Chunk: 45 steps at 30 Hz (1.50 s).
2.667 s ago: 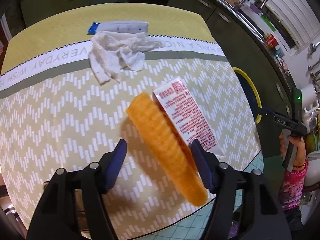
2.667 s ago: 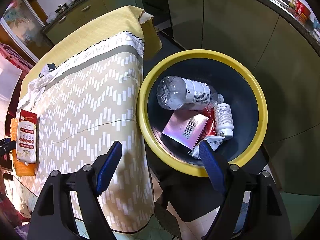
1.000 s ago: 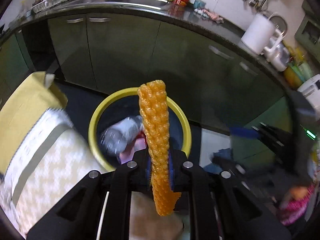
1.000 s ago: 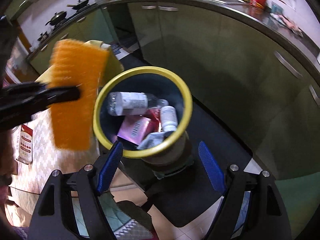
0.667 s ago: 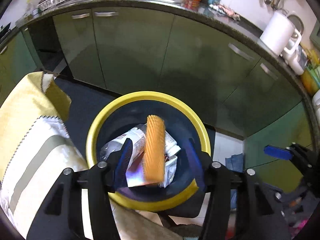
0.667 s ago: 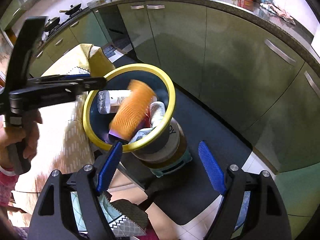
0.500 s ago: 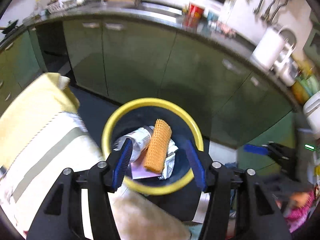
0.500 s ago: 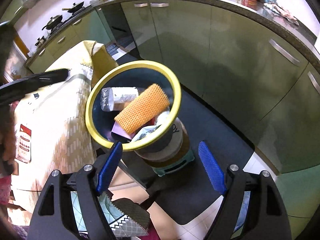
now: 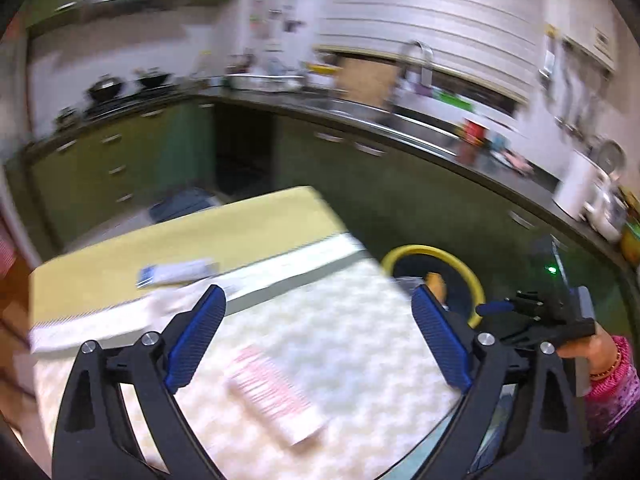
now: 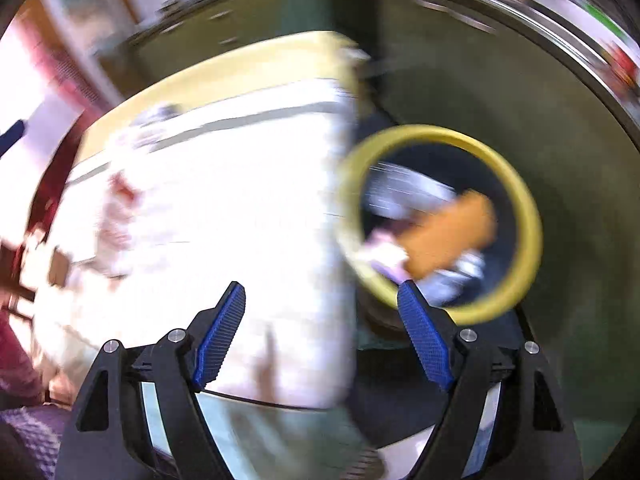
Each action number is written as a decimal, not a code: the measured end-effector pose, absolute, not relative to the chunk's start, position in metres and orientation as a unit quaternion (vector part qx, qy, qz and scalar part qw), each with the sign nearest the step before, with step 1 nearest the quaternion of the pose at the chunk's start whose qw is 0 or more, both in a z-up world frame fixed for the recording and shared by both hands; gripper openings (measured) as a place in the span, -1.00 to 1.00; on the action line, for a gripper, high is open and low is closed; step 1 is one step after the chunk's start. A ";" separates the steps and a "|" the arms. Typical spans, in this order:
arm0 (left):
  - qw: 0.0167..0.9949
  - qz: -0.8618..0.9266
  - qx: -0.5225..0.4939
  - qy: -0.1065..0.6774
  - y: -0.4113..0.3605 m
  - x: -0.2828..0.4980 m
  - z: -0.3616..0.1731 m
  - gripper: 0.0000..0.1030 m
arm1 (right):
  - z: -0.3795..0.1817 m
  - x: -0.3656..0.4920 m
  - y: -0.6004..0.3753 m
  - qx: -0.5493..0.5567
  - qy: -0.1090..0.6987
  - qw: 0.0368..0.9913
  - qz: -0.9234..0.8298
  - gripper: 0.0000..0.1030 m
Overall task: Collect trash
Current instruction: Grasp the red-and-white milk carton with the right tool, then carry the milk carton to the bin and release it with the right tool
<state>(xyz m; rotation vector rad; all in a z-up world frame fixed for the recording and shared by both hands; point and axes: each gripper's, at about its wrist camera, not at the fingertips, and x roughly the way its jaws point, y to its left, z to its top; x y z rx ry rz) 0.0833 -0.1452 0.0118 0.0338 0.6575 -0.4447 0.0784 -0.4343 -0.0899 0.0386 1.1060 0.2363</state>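
1. Left wrist view: the left gripper (image 9: 318, 340) has just been opening and its jaws now stand wide with nothing between them. Below it lies the table (image 9: 360, 344), blurred, with a red-and-white packet (image 9: 276, 394) nearest, a crumpled tissue (image 9: 160, 306) farther back, and a blue-and-white wrapper (image 9: 176, 274) beyond that.
2. Same view: the yellow-rimmed bin (image 9: 434, 252) stands off the table's right edge. The right gripper (image 9: 494, 307) shows at the right, in a hand (image 9: 596, 346).
3. Right wrist view: the right gripper (image 10: 320, 334) has its jaws wide and empty, over the table edge (image 10: 240, 216). The bin (image 10: 520, 200) holds the orange sponge (image 10: 450, 236) on top of a bottle and other scraps.
4. Judgement: the sponge is binned; the step in hand is fetching the next piece. The packet looks closest, lying flat, so the left jaws would need to come down low and pinch an edge.
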 end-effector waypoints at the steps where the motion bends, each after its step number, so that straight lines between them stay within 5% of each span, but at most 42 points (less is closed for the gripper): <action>1: 0.923 -0.206 0.010 0.324 -0.133 0.080 0.012 0.76 | -0.087 0.080 -0.414 0.010 0.524 0.841 0.136 0.52; 14: 0.929 -0.128 -0.048 0.344 -0.032 0.053 -0.014 0.76 | -0.083 0.098 -0.228 -0.081 0.521 0.812 0.252 0.46; 24: 0.930 -0.115 -0.067 0.342 -0.010 0.052 -0.019 0.78 | -0.131 0.119 -0.199 -0.091 0.554 0.796 0.227 0.08; 28: 0.929 -0.116 -0.064 0.346 -0.009 0.053 -0.023 0.78 | -0.135 0.123 -0.196 -0.095 0.557 0.795 0.222 -0.31; 45: 0.927 -0.121 -0.048 0.352 -0.023 0.052 -0.026 0.78 | -0.121 0.108 -0.235 -0.089 0.529 0.819 0.202 -0.32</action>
